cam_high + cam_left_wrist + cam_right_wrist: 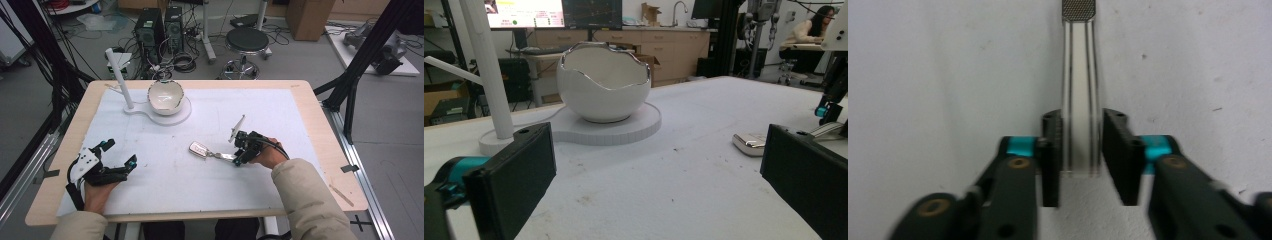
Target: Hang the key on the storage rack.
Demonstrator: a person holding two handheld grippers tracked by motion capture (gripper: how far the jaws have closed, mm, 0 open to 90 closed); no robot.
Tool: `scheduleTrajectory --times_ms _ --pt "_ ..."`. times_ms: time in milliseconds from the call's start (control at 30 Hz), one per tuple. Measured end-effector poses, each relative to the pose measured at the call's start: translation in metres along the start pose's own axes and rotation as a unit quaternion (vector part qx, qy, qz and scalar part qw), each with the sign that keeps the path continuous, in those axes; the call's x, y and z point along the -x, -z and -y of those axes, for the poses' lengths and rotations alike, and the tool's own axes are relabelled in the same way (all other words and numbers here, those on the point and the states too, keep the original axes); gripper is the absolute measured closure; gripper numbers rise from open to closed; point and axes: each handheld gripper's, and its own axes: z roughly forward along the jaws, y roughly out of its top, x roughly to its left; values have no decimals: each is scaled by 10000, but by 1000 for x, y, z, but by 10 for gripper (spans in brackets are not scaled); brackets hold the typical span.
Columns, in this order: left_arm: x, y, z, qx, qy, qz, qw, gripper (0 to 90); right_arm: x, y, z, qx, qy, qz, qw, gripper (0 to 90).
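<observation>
A silver metal tool lies on the white mat, its rectangular head [199, 148] near the middle and its flat handle running right. My right gripper [235, 158] is shut on that handle. In the right gripper view the flat strip [1079, 75] runs up between the two black pads [1052, 160] of the right gripper [1082, 155]. My left gripper [120, 153] rests at the mat's front left, open and with nothing between its fingers. From the left gripper [659, 170] I see the tool's head [749, 142] off to the right.
A white eggshell-shaped bowl [165, 96] sits on a round white base [184, 115] at the back of the mat, with a slanted white post [120, 77] beside it. Beyond the table's wooden rim [320, 120] are a stool [246, 41], computer towers and black frame poles.
</observation>
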Motion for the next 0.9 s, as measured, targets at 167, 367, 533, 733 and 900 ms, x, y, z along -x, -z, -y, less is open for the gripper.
scheduleTrajectory --times_ms 167,367,533,733,900 --pt "0 0 0 -11 1 3 10000 18 -2 -1 -2 -52 103 113 9999 736" --pt "0 -1 0 -58 -44 -4 10000 18 -7 0 -3 -63 253 218 9994 740" --pt "-1 -2 -1 -118 -19 8 9999 18 -8 5 -2 74 105 260 9996 742" --pt "-2 -5 -2 -228 14 83 9997 18 -14 20 1 510 -21 155 9986 743" --pt "-3 -13 -12 -451 -121 383 9982 18 -22 33 0 800 4 135 9967 743"
